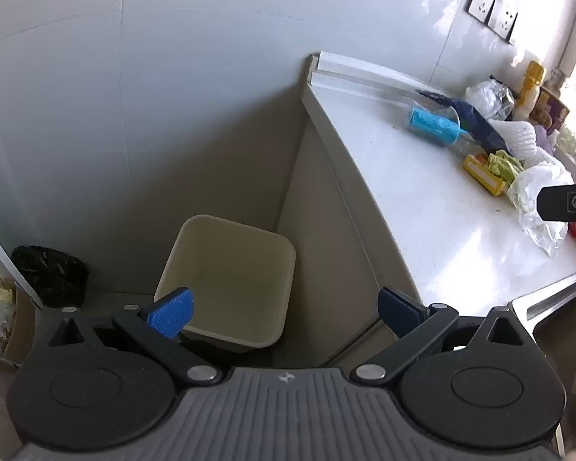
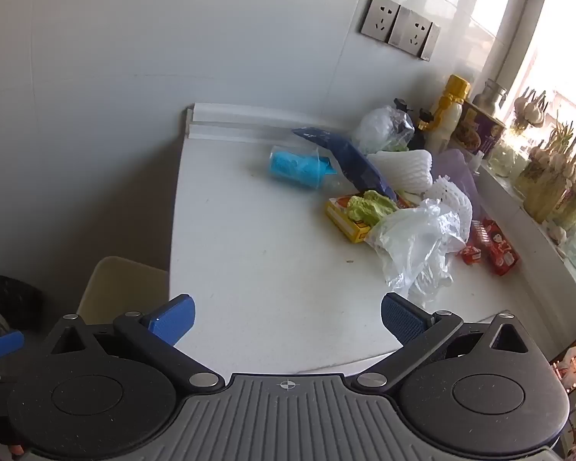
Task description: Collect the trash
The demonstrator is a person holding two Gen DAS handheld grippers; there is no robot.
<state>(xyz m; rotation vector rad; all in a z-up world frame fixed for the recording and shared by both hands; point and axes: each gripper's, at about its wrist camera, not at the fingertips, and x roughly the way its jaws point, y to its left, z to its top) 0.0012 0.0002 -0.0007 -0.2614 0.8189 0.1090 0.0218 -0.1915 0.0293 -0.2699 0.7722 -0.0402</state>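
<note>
Both our left gripper (image 1: 286, 313) and right gripper (image 2: 288, 320) gape empty, ready to carry counter trash (image 2: 418, 246) to the bin (image 1: 226, 280).

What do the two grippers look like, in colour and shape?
The left gripper and the right gripper look alike: black linkage arms with silver pivot pins, blue ribbed pads, two black round discs, and a grey ridged body with a small crosshair mark.

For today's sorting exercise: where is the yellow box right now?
In the right wrist view the yellow box lies on the counter, right of centre, under green leaves and beside the clear bag.
</note>
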